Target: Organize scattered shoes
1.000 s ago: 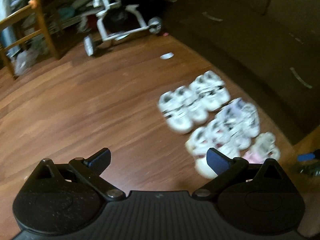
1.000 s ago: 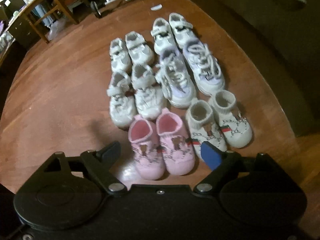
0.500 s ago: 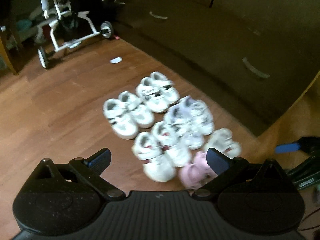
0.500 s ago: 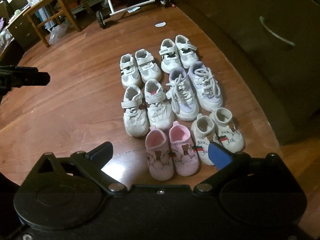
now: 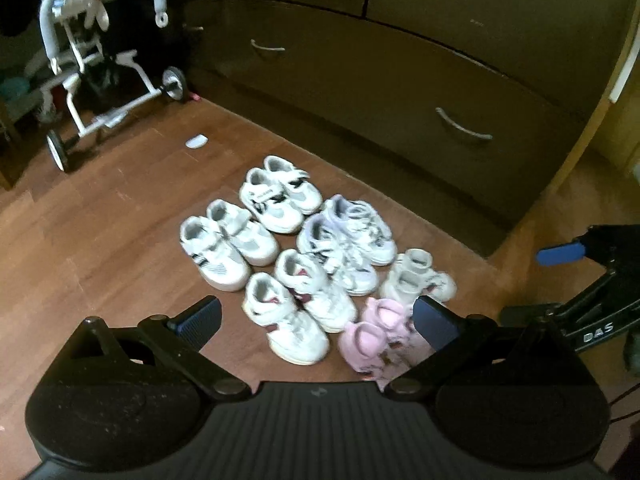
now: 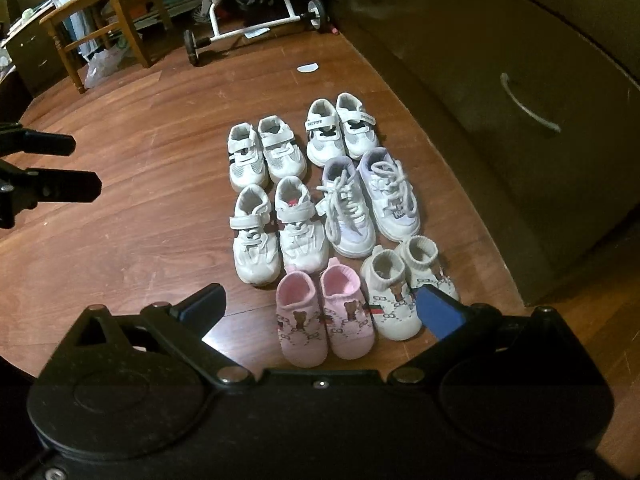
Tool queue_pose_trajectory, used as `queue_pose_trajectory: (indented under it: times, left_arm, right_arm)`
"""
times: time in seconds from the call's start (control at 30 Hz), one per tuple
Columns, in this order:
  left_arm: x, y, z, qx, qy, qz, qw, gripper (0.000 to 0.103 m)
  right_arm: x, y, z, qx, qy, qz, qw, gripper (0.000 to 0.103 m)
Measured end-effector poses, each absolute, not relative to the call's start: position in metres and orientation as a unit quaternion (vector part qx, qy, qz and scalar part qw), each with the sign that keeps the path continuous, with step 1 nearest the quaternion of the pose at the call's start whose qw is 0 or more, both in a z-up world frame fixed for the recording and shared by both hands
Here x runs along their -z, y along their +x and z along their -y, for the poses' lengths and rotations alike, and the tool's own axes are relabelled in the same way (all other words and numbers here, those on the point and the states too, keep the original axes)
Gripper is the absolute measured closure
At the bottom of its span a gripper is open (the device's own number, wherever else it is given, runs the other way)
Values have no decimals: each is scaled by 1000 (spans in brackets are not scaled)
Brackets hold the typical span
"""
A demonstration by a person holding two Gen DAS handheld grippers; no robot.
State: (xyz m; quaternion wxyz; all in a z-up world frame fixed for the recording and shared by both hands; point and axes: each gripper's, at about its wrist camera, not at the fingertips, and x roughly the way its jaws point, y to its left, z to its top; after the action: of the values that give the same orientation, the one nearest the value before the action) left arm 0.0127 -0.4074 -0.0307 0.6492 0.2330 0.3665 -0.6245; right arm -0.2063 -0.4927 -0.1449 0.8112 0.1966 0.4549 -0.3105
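Note:
Several pairs of small children's shoes stand in two neat columns on the wooden floor. In the right wrist view: pink sock shoes (image 6: 326, 316), white sock shoes (image 6: 404, 284), white strap sneakers (image 6: 278, 230), lilac laced sneakers (image 6: 370, 196), and two white pairs (image 6: 264, 154) (image 6: 342, 128) behind. The left wrist view shows the same group, with the pink pair (image 5: 372, 336) nearest. My right gripper (image 6: 320, 312) is open and empty, held above the pink pair. My left gripper (image 5: 316, 318) is open and empty above the floor, short of the shoes.
A dark cabinet with drawers (image 5: 400, 92) runs along the right of the shoes. A white baby stroller (image 5: 92, 68) stands at the back left. A wooden chair (image 6: 100, 20) and a plastic bag (image 6: 102, 66) are beyond it. A small white scrap (image 6: 307, 67) lies on the floor.
Both grippers have pulled back and up from the shoes. The left one has swung right, so the shoes moved to the middle of its view. Both stayed open and empty.

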Motion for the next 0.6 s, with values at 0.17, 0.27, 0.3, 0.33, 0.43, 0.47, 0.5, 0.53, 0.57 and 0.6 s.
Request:
queue_pose_trajectory:
  times: [0.17, 0.27, 0.3, 0.33, 0.43, 0.47, 0.5, 0.53, 0.57, 0.6]
  left_arm:
    - [33, 11, 406, 621, 247, -370, 646, 1]
    - [33, 7, 404, 620, 259, -358, 648, 1]
    - [33, 7, 404, 618, 263, -356, 650, 1]
    - [33, 7, 404, 618, 264, -353, 651, 1]
    - [32, 4, 404, 617, 270, -343, 655, 1]
    - [32, 4, 404, 617, 270, -342, 655, 1]
    - [32, 4, 404, 617, 271, -341, 655, 1]
    - [32, 4, 404, 618, 270, -342, 654, 1]
    - [32, 4, 404, 619, 269, -344, 653, 1]
    - [32, 4, 404, 619, 269, -343, 653, 1]
  right_arm:
    - [139, -204, 487, 312, 185, -457, 812, 0]
    - [138, -204, 484, 314, 189, -463, 807, 0]
    - [138, -204, 484, 313, 188, -467, 806, 0]
    - [138, -203, 483, 312, 186, -471, 804, 0]
    - [139, -203, 481, 311, 186, -478, 800, 0]
    - [139, -203, 480, 310, 186, -481, 799, 0]
    - [139, -203, 480, 310, 186, -483, 798, 0]
    - [140, -203, 479, 311, 185, -484, 797, 0]
    - [140, -203, 479, 311, 185, -486, 796, 0]
    - [140, -203, 479, 312, 185, -488, 794, 0]
